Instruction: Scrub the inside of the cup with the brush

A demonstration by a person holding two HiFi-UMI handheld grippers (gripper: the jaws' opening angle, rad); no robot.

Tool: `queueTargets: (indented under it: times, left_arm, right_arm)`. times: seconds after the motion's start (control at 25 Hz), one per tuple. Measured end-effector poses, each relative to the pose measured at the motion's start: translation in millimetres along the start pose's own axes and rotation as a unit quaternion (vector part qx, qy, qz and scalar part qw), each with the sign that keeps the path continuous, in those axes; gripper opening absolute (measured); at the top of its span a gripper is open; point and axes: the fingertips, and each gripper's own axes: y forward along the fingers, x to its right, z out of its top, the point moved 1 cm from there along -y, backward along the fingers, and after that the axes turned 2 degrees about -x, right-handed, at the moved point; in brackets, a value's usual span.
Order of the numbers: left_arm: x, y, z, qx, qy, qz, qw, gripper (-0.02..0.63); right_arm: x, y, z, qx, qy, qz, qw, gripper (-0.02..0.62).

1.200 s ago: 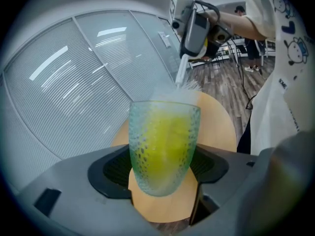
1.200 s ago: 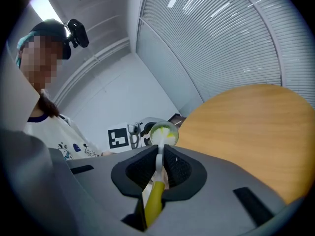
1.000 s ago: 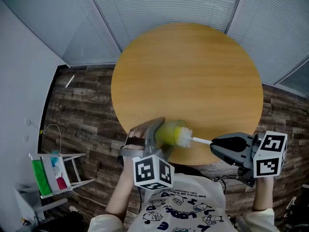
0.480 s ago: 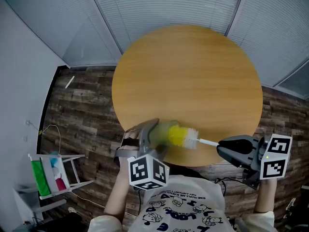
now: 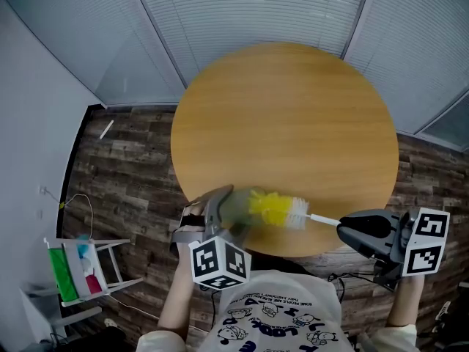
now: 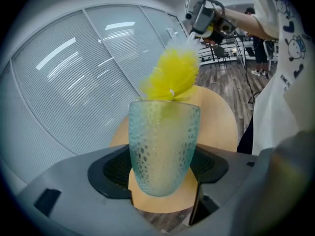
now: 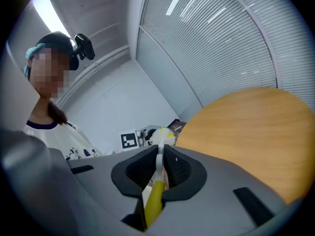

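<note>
A clear bluish dimpled cup point(image 6: 162, 146) lies on its side over the near edge of the round wooden table point(image 5: 293, 123), with my left gripper point(image 6: 162, 167) shut on its lower body. In the head view the cup point(image 5: 236, 208) points right from the left gripper point(image 5: 223, 213). The brush's yellow head point(image 5: 271, 207) sits just outside the cup's mouth, with white bristles behind it. The yellow head point(image 6: 172, 75) stands right at the rim. My right gripper point(image 5: 350, 226) is shut on the brush's thin handle point(image 7: 156, 181), right of the cup.
A small white rack point(image 5: 73, 270) with green and red items stands on the dark plank floor at lower left. A white strip point(image 5: 107, 128) lies on the floor farther back. Window blinds run behind the table. The person's torso is close behind both grippers.
The right gripper has drawn back to the right, and the brush head has slid out of the cup to its mouth. The left gripper with the cup has shifted slightly left.
</note>
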Motion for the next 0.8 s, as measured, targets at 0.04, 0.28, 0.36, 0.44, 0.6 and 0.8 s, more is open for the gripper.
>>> queueTargets:
  times: [0.04,0.28,0.36,0.44,0.6,0.8]
  left_arm:
    - [-0.7,-0.3,-1.0,0.000,-0.002,0.002,1.0000,0.362]
    - [-14.0,-0.6,-8.4,0.007,-0.038,0.010,0.9992,0.362]
    - [-17.9,-1.2,-8.3,0.015,-0.058,0.010,0.9981,0.362]
    - [-20.4,-1.8,-5.8,0.026,-0.076,0.010,0.9968,0.362]
    - [-21.9,-1.7,3.2,0.047,-0.100,0.010,0.9938,0.362]
    - [-25.9,-1.1,18.6,0.095,-0.164,0.005,0.9818,0.362]
  right_arm:
    - [-0.6,-1.6,-0.2,0.002,0.000,-0.001,1.000,0.048]
    - [4.9,-15.4,3.7,0.027,0.008,-0.019,0.999,0.048]
    - [11.2,-21.4,7.7,0.048,0.016,-0.031,0.998,0.048]
    - [18.1,-26.5,13.3,0.074,0.022,-0.047,0.996,0.048]
    - [29.2,-30.1,20.6,0.115,0.025,-0.075,0.990,0.048]
    - [43.9,-27.0,26.9,0.170,0.003,-0.118,0.978,0.048]
